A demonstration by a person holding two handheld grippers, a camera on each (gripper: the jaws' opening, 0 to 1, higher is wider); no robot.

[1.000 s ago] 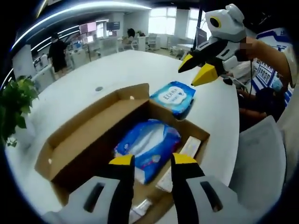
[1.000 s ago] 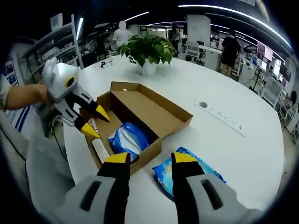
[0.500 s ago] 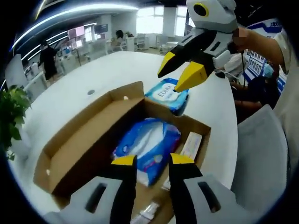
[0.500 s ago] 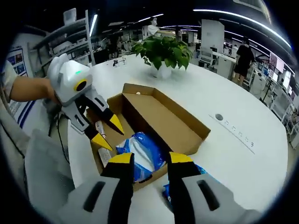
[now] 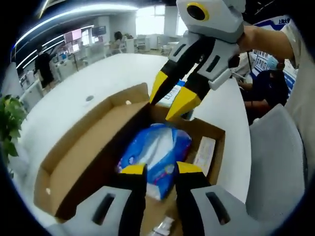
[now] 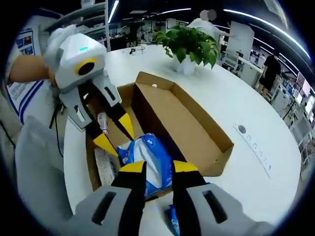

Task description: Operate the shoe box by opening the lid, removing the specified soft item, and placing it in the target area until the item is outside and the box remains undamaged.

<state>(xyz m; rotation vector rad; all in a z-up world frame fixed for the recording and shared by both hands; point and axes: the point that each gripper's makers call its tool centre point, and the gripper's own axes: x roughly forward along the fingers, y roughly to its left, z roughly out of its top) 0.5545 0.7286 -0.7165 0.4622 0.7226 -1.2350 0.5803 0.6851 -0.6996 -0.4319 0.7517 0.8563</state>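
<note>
Both tongs hang parted and empty over the open box [image 5: 93, 162]: the left tongs [image 5: 154, 169] and right tongs [image 6: 152, 167]. Below their tips, inside the box, lies the blue packet [image 5: 155, 150]. Another blue packet [image 6: 173, 216] lies on the desk [image 5: 74, 103] just outside, under the right tongs.

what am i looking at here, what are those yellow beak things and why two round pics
A person holds a two-jaw hand-held gripper in each hand; the yellow tips are the jaws. Each gripper carries a fisheye camera, hence two round pictures. The left hand-held gripper looks down its own jaws, and the right hand-held gripper enters that view from above. Both are open and hold nothing. On the white table sits an open cardboard box with a blue soft pack inside. A second blue pack lies outside the box. A potted plant stands farther off.
</note>
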